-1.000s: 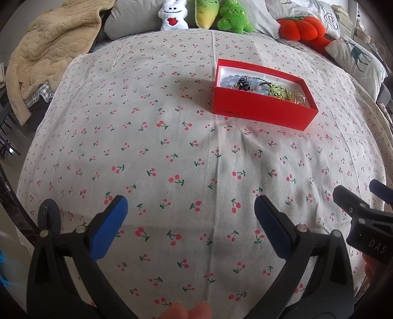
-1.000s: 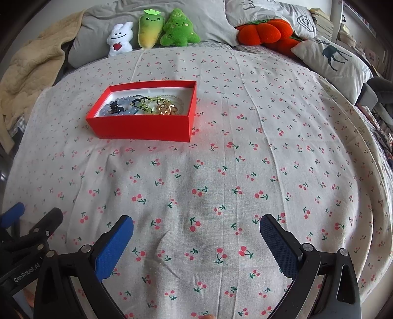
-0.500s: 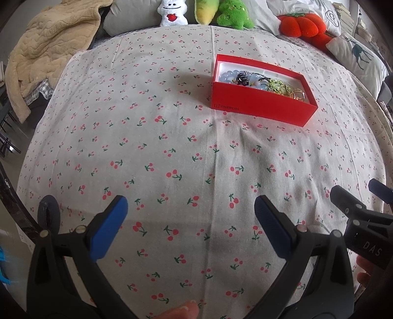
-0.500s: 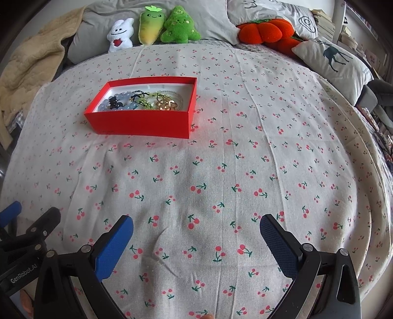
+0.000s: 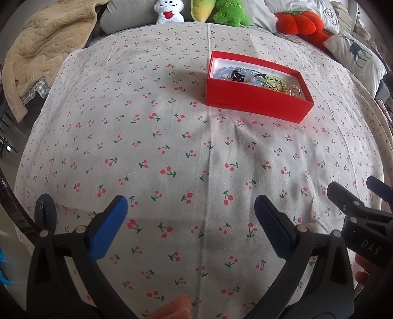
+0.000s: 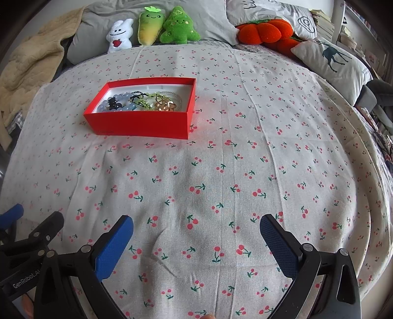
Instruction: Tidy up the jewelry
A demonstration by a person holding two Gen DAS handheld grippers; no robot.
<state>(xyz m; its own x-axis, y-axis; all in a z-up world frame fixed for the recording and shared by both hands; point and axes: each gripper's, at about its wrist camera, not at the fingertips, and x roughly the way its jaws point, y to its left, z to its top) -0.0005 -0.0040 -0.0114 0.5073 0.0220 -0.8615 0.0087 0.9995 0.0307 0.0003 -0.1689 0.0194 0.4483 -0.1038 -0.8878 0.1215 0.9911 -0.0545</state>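
Note:
A red open box (image 5: 255, 105) sits on the cherry-print bedspread, far ahead of both grippers; it also shows in the right wrist view (image 6: 142, 122). Inside lie a pale blue bead bracelet (image 6: 115, 104), a black piece (image 6: 112, 101), a green beaded piece (image 6: 145, 99) and a gold piece (image 6: 165, 105). My left gripper (image 5: 190, 220) is open and empty above the near part of the bed. My right gripper (image 6: 196, 235) is open and empty, to the right of the left one. Each gripper's side shows in the other's view.
Plush toys (image 6: 149, 27), grey pillows (image 6: 208, 19), an orange pumpkin cushion (image 6: 265, 32) and a deer-print pillow (image 6: 331, 59) line the head of the bed. A beige blanket (image 5: 44, 46) hangs at the far left. The bed edge drops off at right.
Both grippers have pulled back and risen slightly, so the red box looks a little farther and higher in view. Both stay open and empty.

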